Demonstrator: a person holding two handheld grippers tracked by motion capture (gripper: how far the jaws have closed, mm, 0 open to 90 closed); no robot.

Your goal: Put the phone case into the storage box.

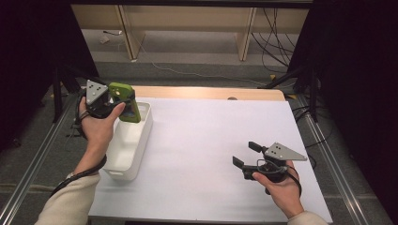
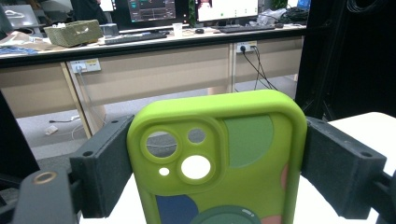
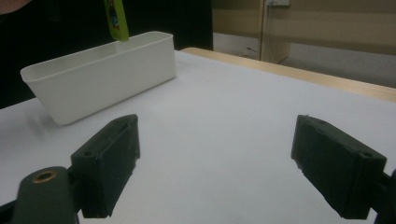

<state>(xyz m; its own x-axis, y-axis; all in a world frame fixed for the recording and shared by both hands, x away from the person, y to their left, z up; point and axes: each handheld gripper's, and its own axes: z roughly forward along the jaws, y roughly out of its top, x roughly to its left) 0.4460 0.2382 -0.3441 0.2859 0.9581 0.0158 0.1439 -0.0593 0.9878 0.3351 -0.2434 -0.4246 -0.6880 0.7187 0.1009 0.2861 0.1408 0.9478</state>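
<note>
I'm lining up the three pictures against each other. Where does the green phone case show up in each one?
High view: green phone case upper left, in the left gripper, over the white bin.
Left gripper view: centre, clamped between both jaws.
Right gripper view: top left, above the bin.
Shared landmark: the white bin.

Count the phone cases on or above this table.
1. The green phone case is clamped in the left gripper, held above the far end of the white bin. The bin's floor is partly hidden, so another could lie inside.
</note>
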